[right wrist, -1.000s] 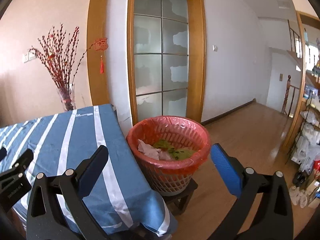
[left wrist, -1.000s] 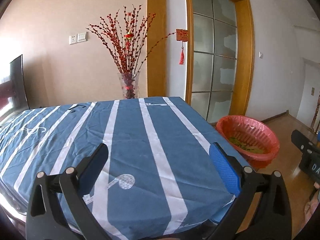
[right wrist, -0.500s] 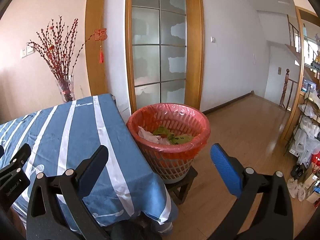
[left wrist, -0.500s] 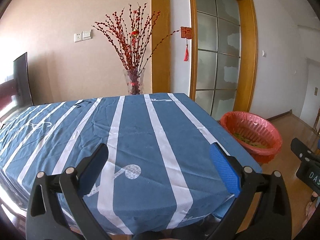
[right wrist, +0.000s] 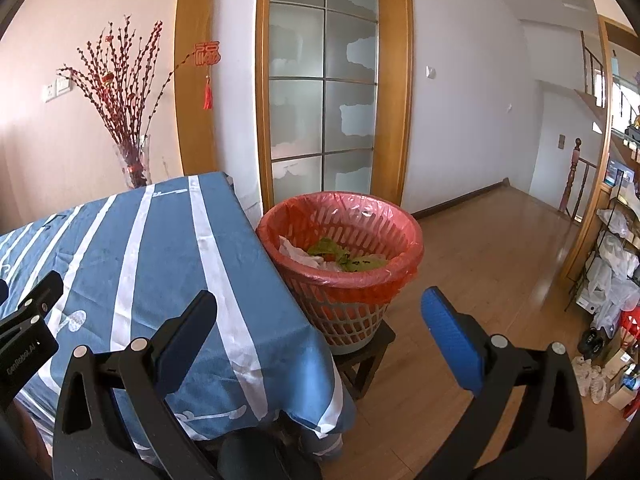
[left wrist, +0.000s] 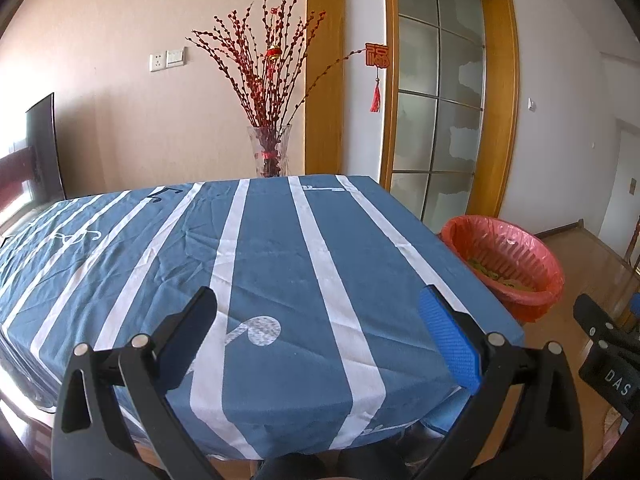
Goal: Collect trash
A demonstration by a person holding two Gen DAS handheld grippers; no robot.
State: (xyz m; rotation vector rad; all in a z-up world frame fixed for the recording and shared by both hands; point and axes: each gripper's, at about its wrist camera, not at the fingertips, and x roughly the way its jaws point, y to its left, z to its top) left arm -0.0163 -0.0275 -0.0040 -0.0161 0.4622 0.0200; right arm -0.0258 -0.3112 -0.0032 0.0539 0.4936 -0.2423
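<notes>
A red-lined waste basket (right wrist: 340,248) stands on a small dark stool (right wrist: 370,350) at the table's right side; it holds white paper and green scraps (right wrist: 336,258). It also shows in the left wrist view (left wrist: 506,268). My left gripper (left wrist: 318,320) is open and empty, above the near edge of the blue striped tablecloth (left wrist: 260,248). My right gripper (right wrist: 320,322) is open and empty, held back from the basket near the table's corner. No loose trash shows on the cloth.
A glass vase of red branches (left wrist: 270,152) stands behind the table's far edge. A glass door with wooden frame (right wrist: 324,92) is behind the basket. Wooden floor (right wrist: 492,264) stretches right; shelves with bags (right wrist: 616,264) stand at far right.
Both grippers have pulled back and risen a little; the table and basket look farther away and lower in view. Both stay open and empty.
</notes>
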